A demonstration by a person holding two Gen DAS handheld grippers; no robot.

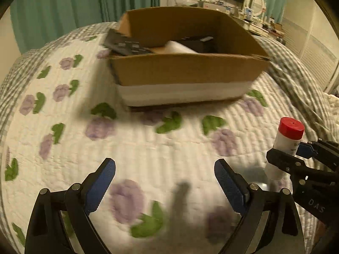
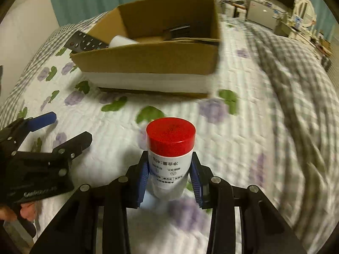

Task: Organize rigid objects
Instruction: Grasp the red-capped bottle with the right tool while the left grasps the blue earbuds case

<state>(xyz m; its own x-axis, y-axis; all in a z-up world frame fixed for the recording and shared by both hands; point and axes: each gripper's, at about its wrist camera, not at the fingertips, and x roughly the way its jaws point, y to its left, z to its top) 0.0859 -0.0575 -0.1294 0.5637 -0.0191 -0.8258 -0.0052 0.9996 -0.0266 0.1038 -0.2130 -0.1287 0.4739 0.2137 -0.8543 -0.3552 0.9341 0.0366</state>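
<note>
The right gripper [image 2: 170, 174] holds a white bottle [image 2: 169, 169] with a red cap [image 2: 170, 139], its blue-padded fingers [image 2: 142, 177] pressed against either side of the bottle's labelled body. The bottle stands upright in the grip, above the bed quilt [image 2: 243, 148], with the cap rising clear of the fingertips. In the left wrist view the same bottle [image 1: 285, 146] shows at the far right, clamped in the right gripper [image 1: 294, 154], its cap [image 1: 291, 128] uppermost.

The left gripper [image 1: 164, 175] hovers over the quilt [image 1: 148, 148] with its fingers [image 1: 103, 182] spread wide and nothing between them. From the right wrist view it sits low at the left [image 2: 61, 127], also splayed.

Farther off on the bed rests an open cardboard box [image 1: 186, 72] with a white band along the lower part of its near wall. Inside lie a white object [image 1: 180, 47] and something dark [image 1: 201, 42] (too blurred to identify). A black remote control [image 1: 125, 45] sits at the box's far left corner, seemingly propped over the box's edge; the right wrist view shows it [image 2: 84, 42] at the box [image 2: 148, 63] in the same spot, its buttons visible.

The quilt is white with purple flowers and green leaves, and a grey checked blanket [image 2: 286, 74] lies bunched along the right side.
</note>
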